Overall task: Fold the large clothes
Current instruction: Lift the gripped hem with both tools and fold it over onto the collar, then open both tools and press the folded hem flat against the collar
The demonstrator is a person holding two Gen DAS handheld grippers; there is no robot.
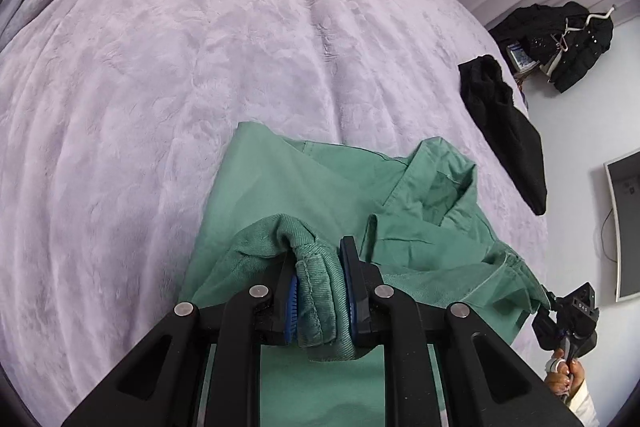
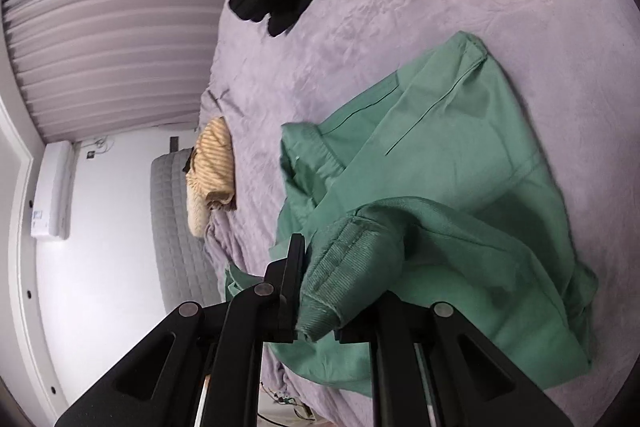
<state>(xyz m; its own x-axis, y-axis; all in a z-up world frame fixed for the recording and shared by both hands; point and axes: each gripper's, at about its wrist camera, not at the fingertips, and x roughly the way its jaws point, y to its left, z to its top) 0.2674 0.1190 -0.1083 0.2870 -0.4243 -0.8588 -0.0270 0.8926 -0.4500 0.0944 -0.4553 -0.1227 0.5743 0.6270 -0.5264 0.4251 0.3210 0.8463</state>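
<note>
Left gripper (image 1: pixel 320 291): clamping the green garment (image 1: pixel 320 195) hem, lifting it for folding.
Right gripper (image 2: pixel 320 291): pinching a ribbed cuff (image 2: pixel 340 267), sharing the load.

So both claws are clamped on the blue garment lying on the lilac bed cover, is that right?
Not quite: the garment is green, not blue, as both wrist views show. Otherwise yes: the left claw and the right claw are each clamped on it, over the lilac bed cover.

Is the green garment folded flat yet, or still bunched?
Still bunched: the green garment lies rumpled on the bed, cuffs clamped in the left gripper and right gripper.
</note>
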